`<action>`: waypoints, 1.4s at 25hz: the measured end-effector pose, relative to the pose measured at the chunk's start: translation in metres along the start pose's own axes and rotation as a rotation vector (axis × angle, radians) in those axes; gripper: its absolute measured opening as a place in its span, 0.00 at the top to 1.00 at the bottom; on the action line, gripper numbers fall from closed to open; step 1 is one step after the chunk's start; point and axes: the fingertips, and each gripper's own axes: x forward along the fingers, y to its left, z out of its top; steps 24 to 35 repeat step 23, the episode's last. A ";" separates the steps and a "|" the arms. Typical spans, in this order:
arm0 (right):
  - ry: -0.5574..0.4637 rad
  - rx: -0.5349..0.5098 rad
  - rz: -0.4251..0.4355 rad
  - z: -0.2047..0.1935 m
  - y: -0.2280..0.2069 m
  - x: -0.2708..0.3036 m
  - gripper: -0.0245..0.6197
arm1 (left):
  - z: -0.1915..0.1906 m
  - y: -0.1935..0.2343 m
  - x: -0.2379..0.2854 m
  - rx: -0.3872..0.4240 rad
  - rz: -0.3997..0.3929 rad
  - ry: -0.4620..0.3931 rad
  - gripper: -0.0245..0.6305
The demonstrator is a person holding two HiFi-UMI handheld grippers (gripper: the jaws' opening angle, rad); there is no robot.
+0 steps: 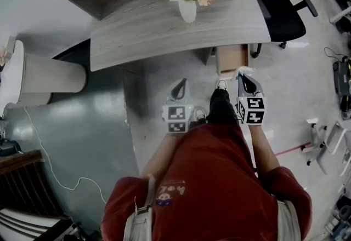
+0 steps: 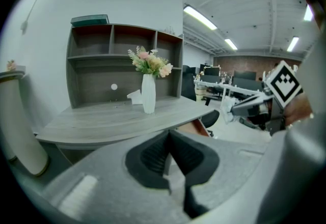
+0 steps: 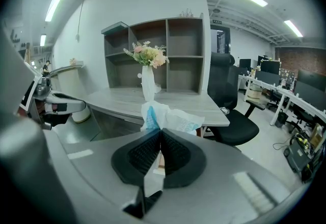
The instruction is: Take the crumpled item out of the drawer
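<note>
Jaws of right gripper [image 3: 160,134] clamp crumpled item [image 3: 175,120]; left gripper [image 2: 168,136] jaws pressed together, empty; drawer [image 1: 231,59] open under desk [image 1: 164,26].

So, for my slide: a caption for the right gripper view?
Right gripper pinching a crumpled wrapper, with the desk and flower vase behind.

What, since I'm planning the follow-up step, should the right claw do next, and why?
Probably carry the crumpled item up to the desk top and set it there. The right claw is shut on it, it appears clear of the open drawer, and the left claw is shut and empty.
</note>
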 end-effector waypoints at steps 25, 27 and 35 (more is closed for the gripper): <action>0.014 -0.014 0.001 0.003 0.000 0.004 0.96 | 0.009 0.004 0.000 -0.009 0.008 -0.019 0.97; 0.014 -0.014 0.001 0.003 0.000 0.004 0.96 | 0.009 0.004 0.000 -0.009 0.008 -0.019 0.97; 0.014 -0.014 0.001 0.003 0.000 0.004 0.96 | 0.009 0.004 0.000 -0.009 0.008 -0.019 0.97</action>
